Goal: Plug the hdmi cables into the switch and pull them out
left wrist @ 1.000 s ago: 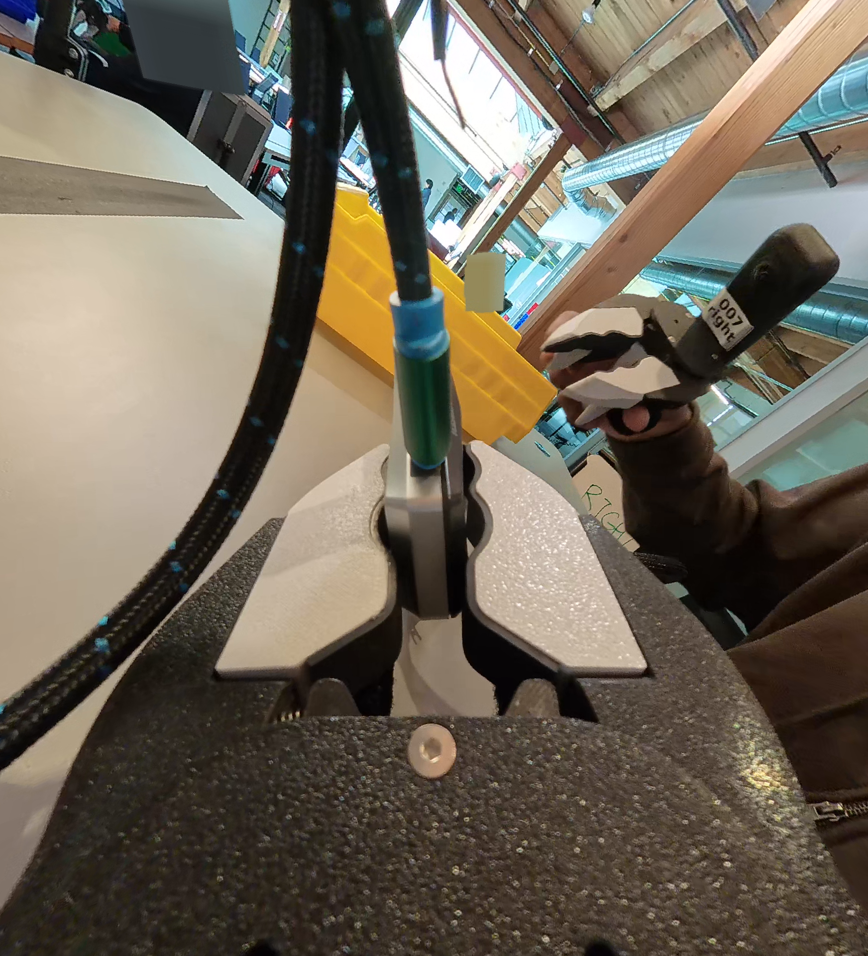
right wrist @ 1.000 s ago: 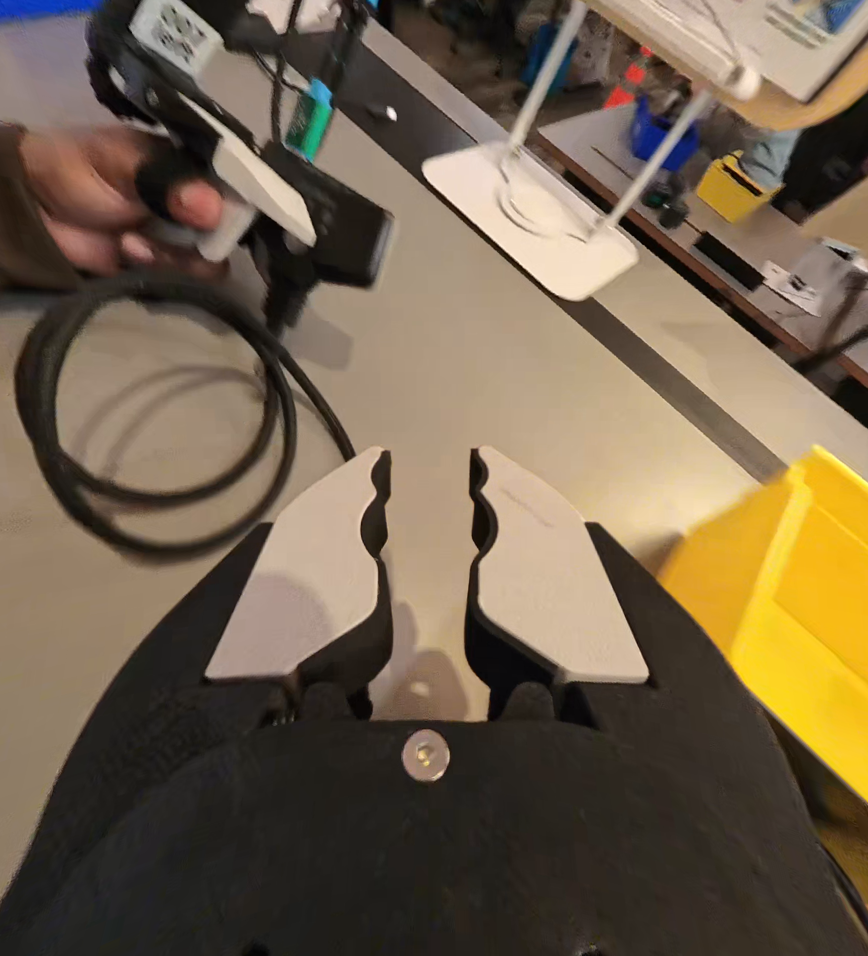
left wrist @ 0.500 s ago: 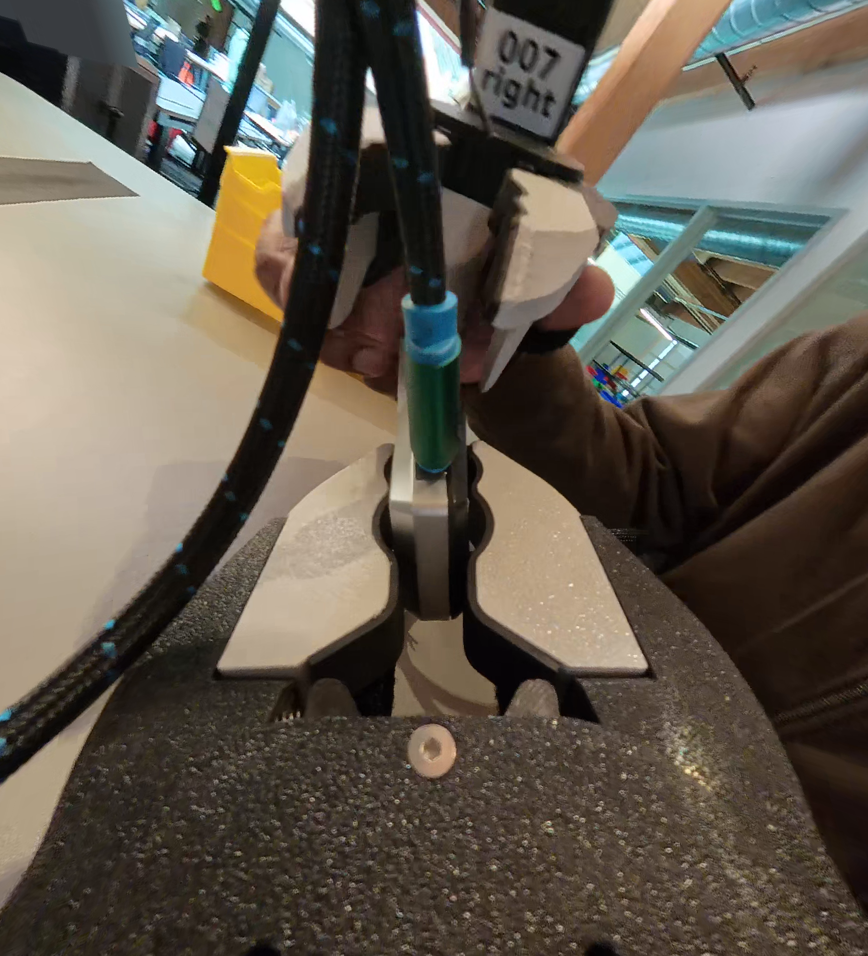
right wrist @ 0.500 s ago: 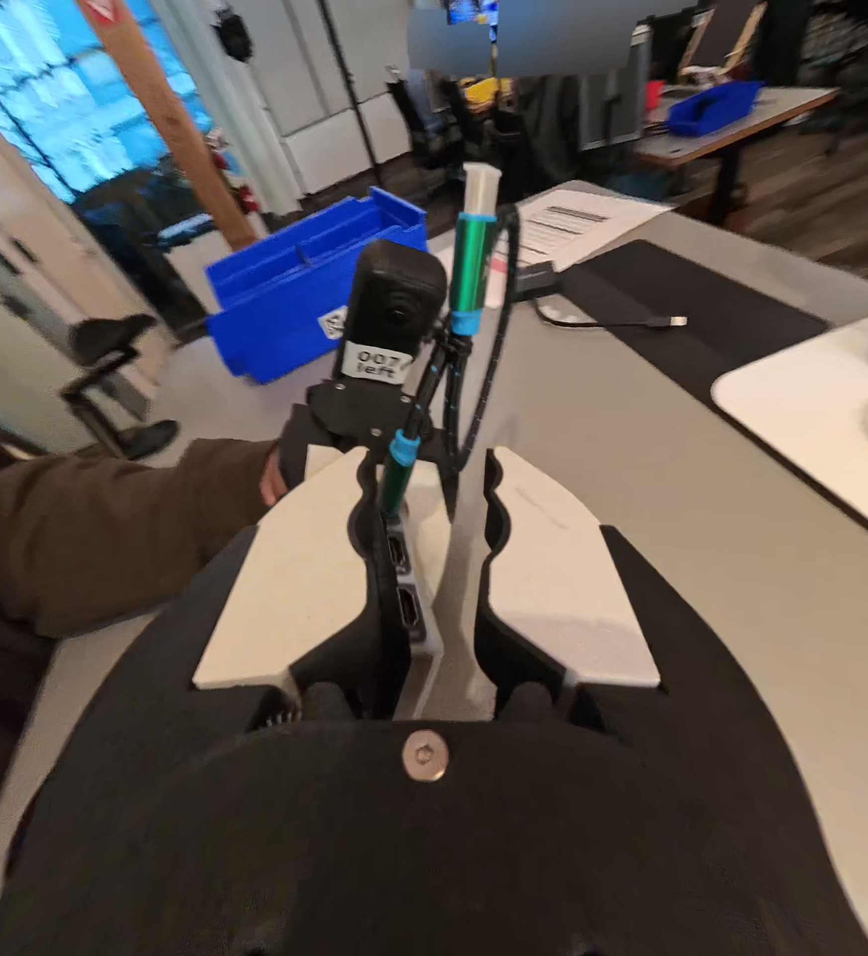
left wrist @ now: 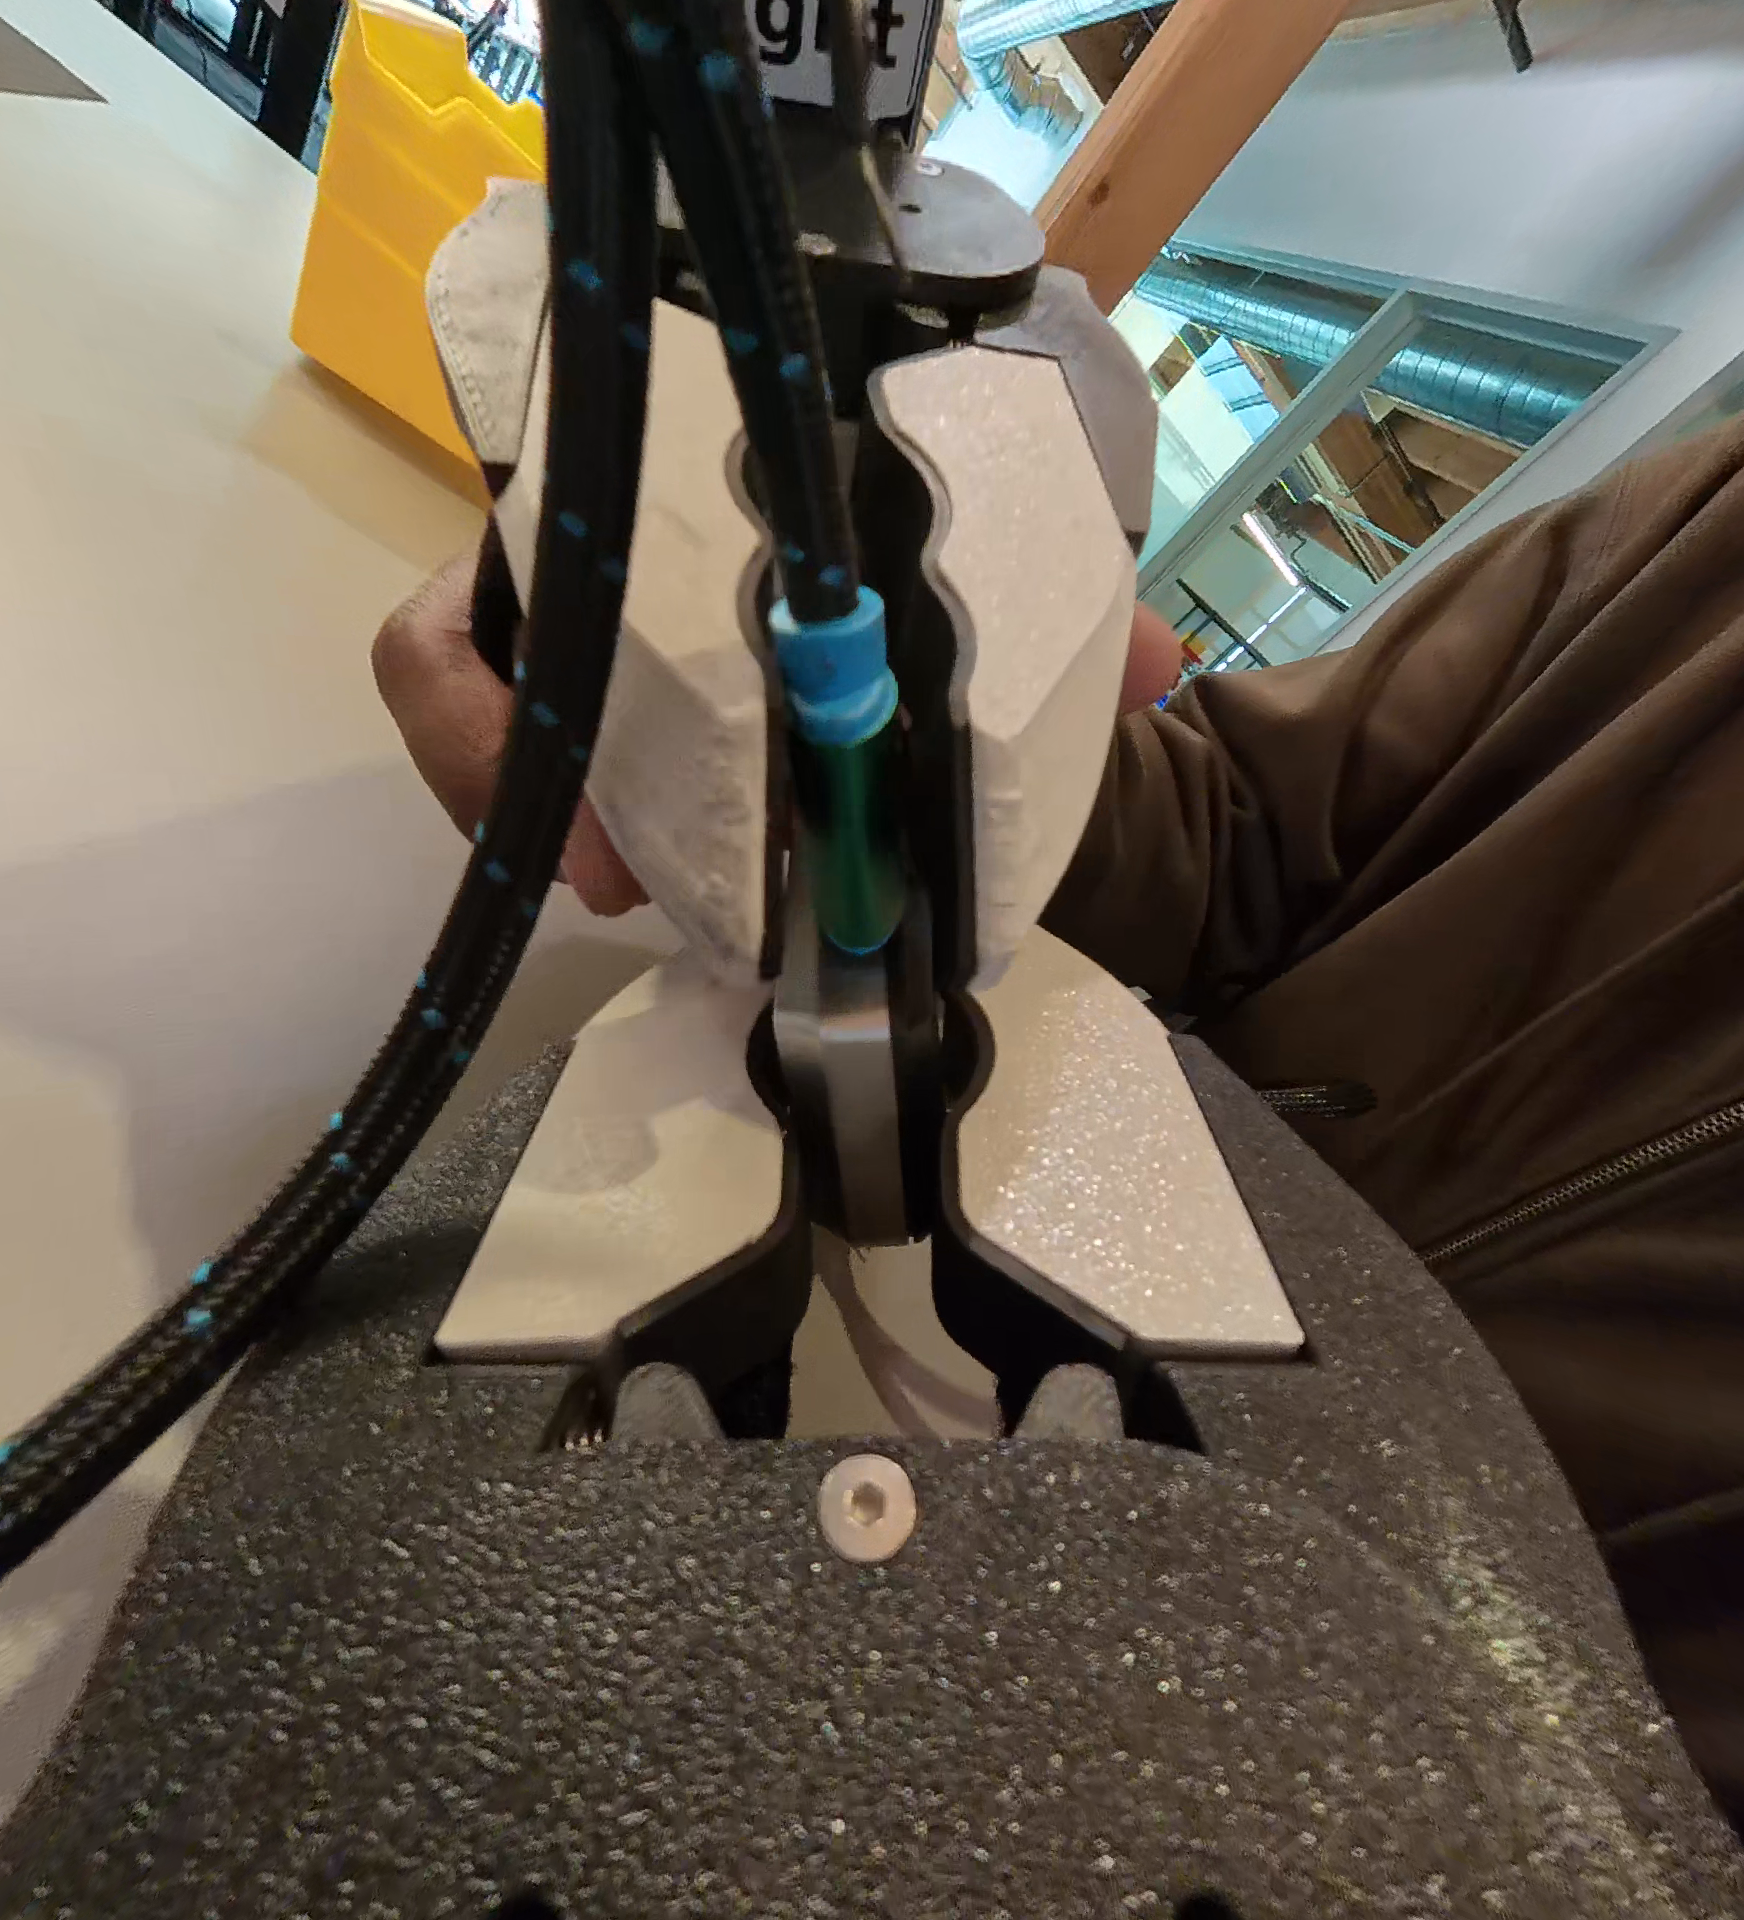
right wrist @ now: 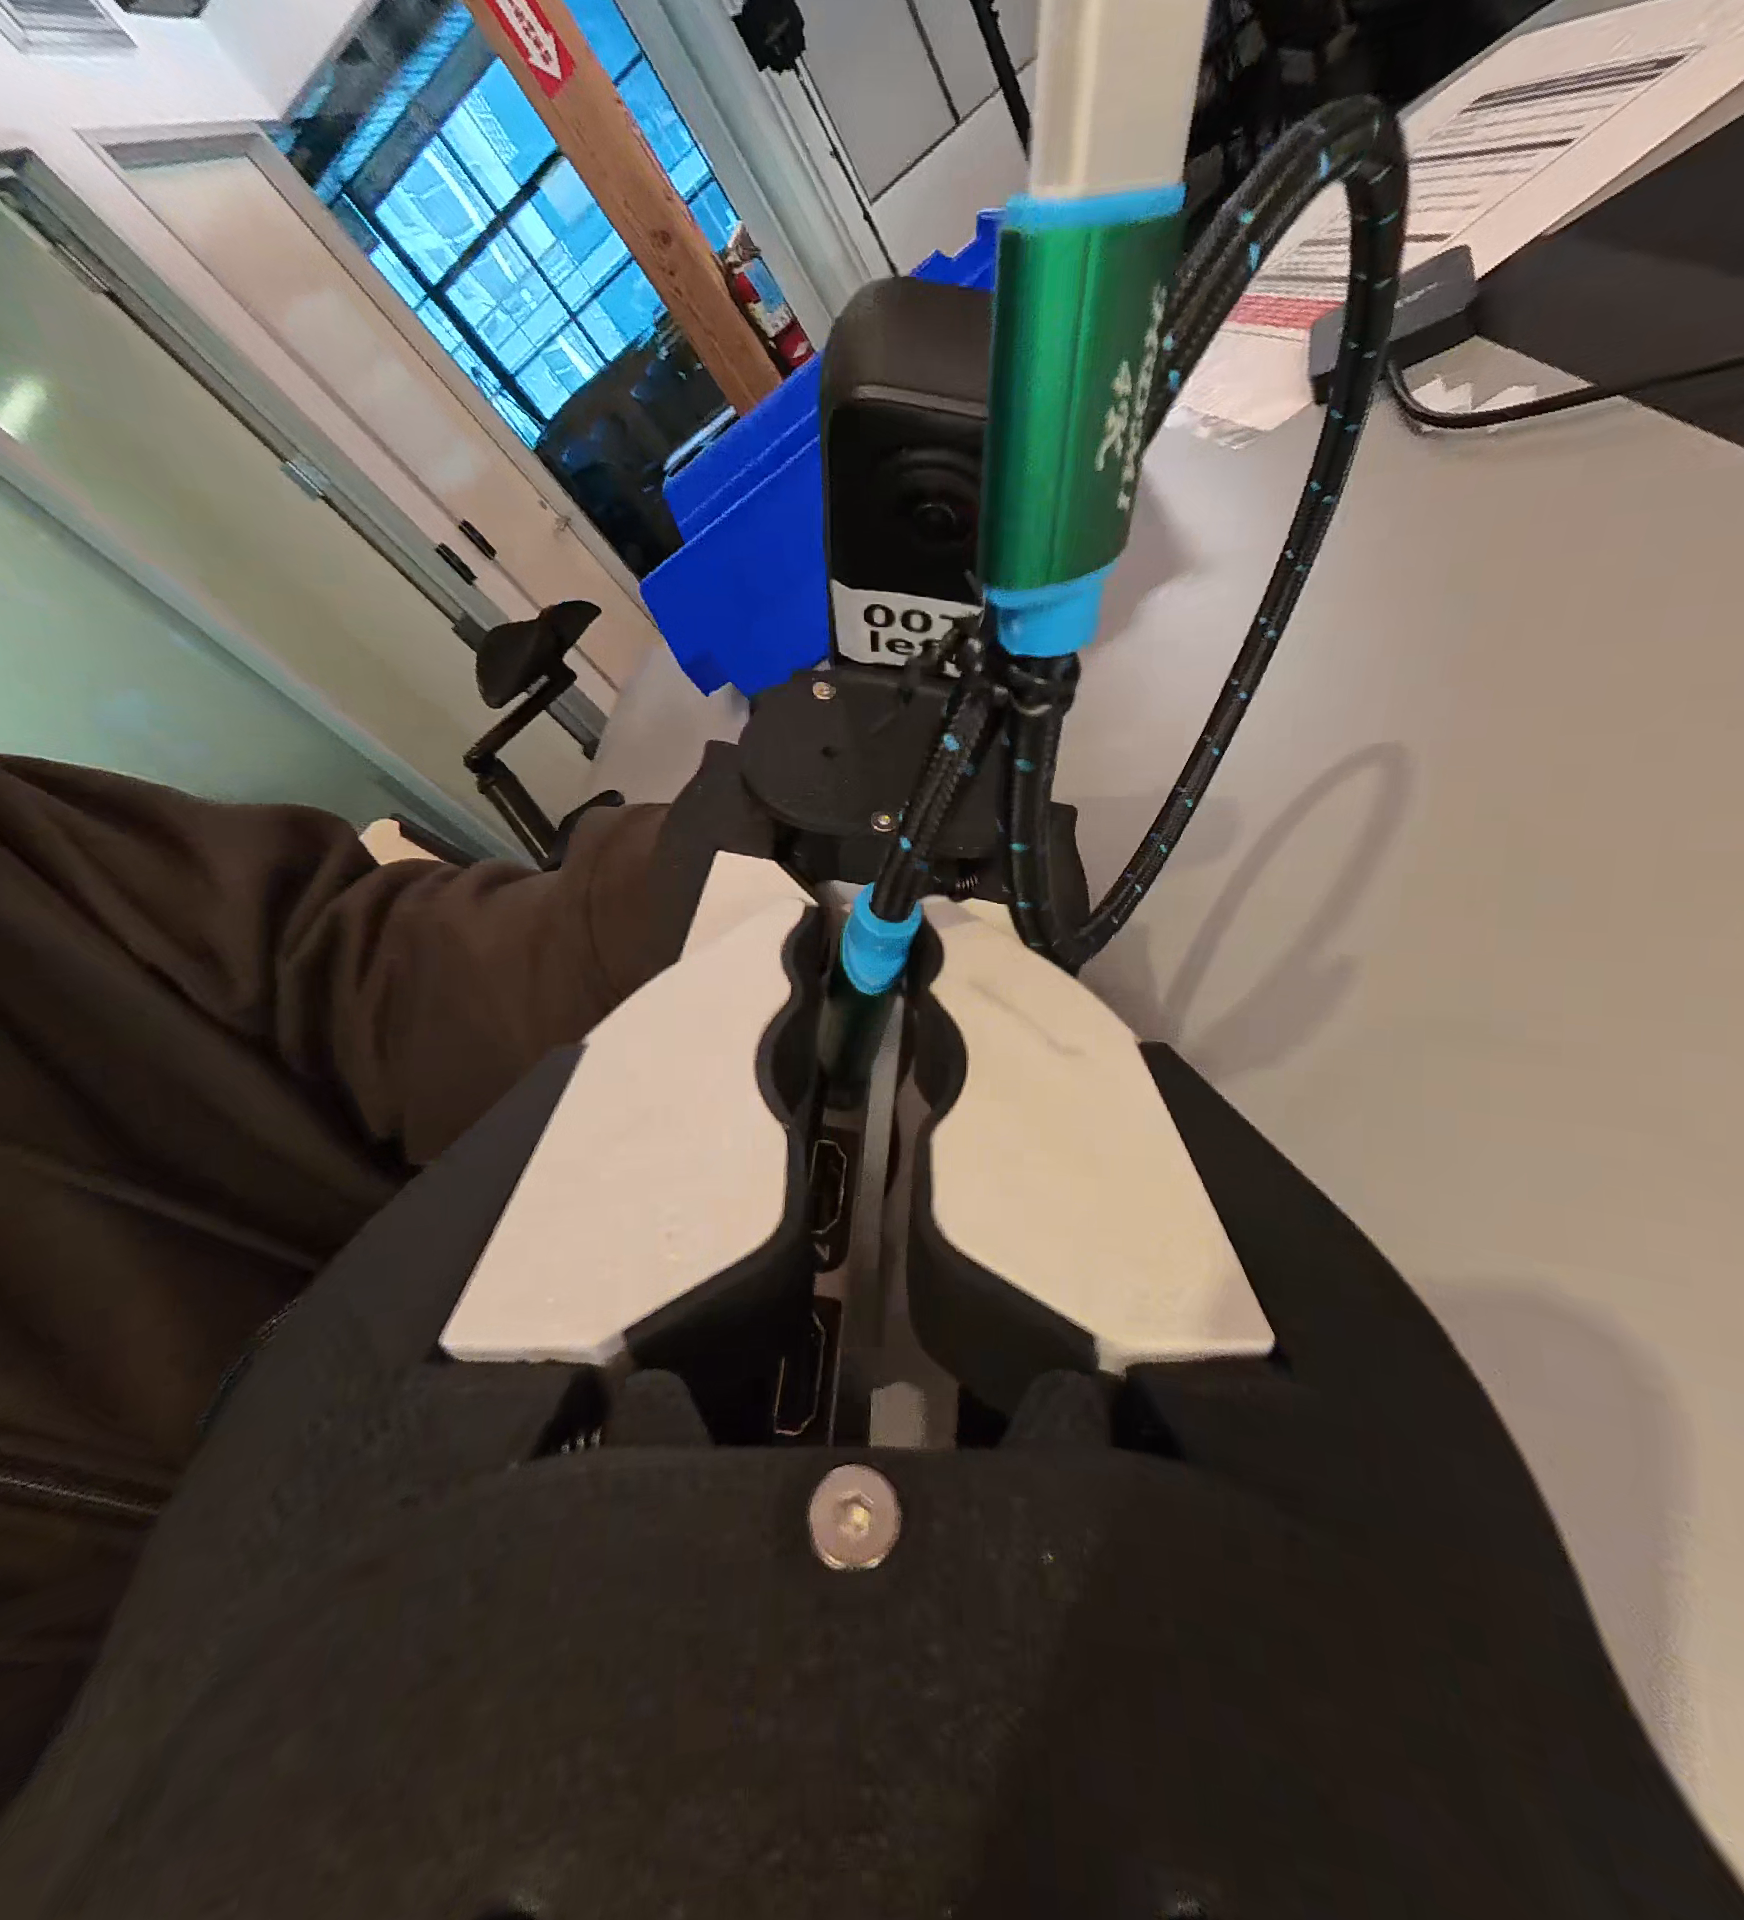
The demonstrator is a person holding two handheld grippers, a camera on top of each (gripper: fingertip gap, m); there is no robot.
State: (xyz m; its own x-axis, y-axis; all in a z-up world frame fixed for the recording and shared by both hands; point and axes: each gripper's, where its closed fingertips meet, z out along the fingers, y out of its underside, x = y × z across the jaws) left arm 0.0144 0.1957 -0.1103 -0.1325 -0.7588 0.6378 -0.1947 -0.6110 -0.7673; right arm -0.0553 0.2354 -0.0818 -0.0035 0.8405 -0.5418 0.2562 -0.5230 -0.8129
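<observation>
From the left, we are clamping our left gripper (left wrist: 863, 1049) on the grey adapter block (left wrist: 847, 1122), pads pressing both flanks. Its long axis is running straight ahead along our fingers, the green plug (left wrist: 842, 831) and braided cable (left wrist: 494, 904) continuing that line. Our right gripper (right wrist: 863, 997) is meeting it head-on, closing around the same plug (right wrist: 852, 1023) and block (right wrist: 878, 1195), though contact there is unclear.

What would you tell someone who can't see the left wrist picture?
The left gripper pinches a grey metal adapter block with a green plug in its top, and the right gripper closes around that plug from above. A black braided cable with blue flecks loops down on the left, over a pale table, near a yellow bin.
</observation>
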